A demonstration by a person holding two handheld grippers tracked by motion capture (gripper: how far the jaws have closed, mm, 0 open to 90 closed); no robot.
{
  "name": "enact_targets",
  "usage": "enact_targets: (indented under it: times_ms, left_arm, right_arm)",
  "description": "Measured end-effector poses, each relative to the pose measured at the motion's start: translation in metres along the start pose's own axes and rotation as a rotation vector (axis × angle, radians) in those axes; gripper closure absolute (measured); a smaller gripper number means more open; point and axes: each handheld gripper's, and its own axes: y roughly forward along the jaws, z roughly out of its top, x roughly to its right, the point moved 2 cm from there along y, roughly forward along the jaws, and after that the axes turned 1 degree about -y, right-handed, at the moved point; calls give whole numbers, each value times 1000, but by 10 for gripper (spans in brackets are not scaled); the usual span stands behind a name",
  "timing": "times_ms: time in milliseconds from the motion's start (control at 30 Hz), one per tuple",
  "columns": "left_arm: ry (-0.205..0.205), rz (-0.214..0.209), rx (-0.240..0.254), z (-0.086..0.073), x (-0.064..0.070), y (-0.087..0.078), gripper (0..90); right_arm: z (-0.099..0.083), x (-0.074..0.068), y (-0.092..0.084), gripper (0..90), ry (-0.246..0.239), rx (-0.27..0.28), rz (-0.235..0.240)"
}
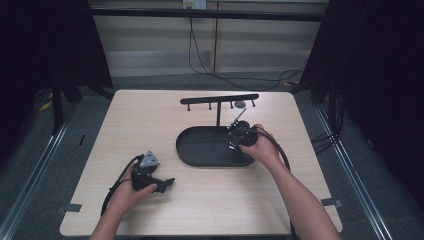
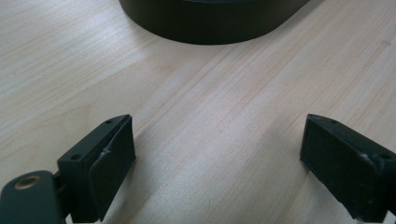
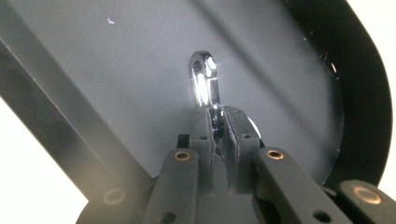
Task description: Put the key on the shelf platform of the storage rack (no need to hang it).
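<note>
Pinching one chrome utensil [image 3: 204, 79], the right gripper [image 3: 218, 122] hovers over one tray [image 1: 200, 150]; left gripper [image 2: 217, 154] jaws spread above the surface [image 1: 150, 120].

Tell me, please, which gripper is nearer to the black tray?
Right: the right gripper is over the black tray; the left gripper sits on the table short of it.

The scene is dimly lit, with the pale wooden table [image 1: 150, 125] brightest and the surroundings lost in near-black. In the right gripper view, sharp glare is thrown off a shiny chrome handle [image 3: 204, 79], and the corners are blown out white. Softness is seen on the near black jaws in the left gripper view.
</note>
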Motion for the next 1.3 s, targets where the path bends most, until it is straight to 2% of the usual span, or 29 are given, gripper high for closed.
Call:
enact_targets:
  times_ms: [233,533,667,767,900,1133,1300]
  left_arm:
    - [-1,0,1,0,0,0,98]
    - [-5,-4,1,0,0,0,98]
    - [-4,-3,1,0,0,0,98]
    - [-4,-4,1,0,0,0,98]
    - [-3,-4,1,0,0,0,98]
    - [-1,-3,-2,0,0,0,98]
    - [-1,-3,-2,0,0,0,98]
  right_arm:
    - [0,2,1,812,-4,3,0]
    - [-2,3,-2,746,1,22,-9]
    - [-4,3,-4,670,11,24,-16]
    - [-5,3,-6,585,37,31,2]
    - [-6,3,-9,521,58,54,19]
    - [-6,0,-14,437,67,68,17]
    - [-8,-1,-17,380,60,77,33]
